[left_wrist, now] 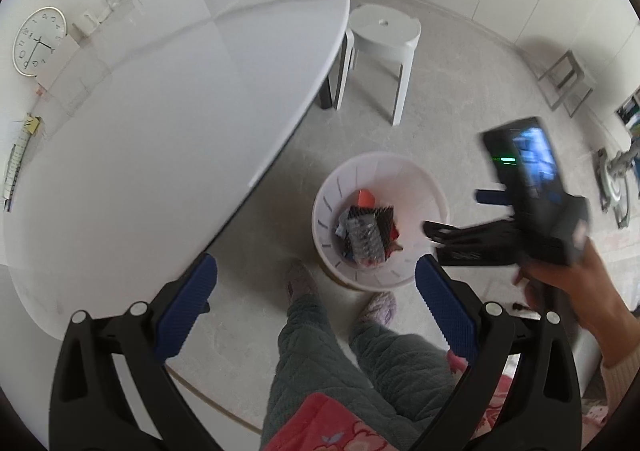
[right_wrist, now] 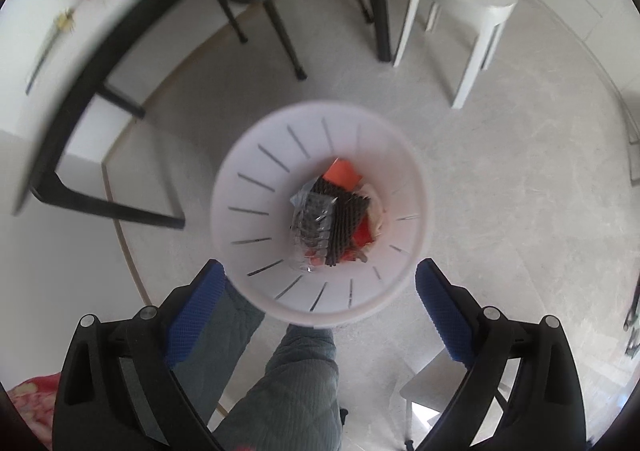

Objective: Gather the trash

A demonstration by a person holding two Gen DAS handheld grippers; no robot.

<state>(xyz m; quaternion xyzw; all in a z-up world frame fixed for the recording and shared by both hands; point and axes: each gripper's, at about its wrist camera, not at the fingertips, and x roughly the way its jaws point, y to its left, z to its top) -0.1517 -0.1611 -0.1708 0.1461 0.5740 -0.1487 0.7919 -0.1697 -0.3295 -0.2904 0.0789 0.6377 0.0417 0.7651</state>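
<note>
Trash (right_wrist: 332, 219) in bin (right_wrist: 248, 155) (white), below right gripper (right_wrist: 320, 283)

I see my blue-padded black left gripper (left_wrist: 316, 291) and right gripper (right_wrist: 320, 293) both pointing steeply down, jaws spread wide, empty.

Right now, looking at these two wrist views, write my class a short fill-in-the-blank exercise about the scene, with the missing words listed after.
1. The white bin stands on the ____.
2. Both the left gripper and the right gripper have their jaws ____, with nothing between them.
3. The stool beside the table is coloured ____.
4. The crumpled trash lies ____ the bin.

Missing words: floor; open; white; inside
</note>
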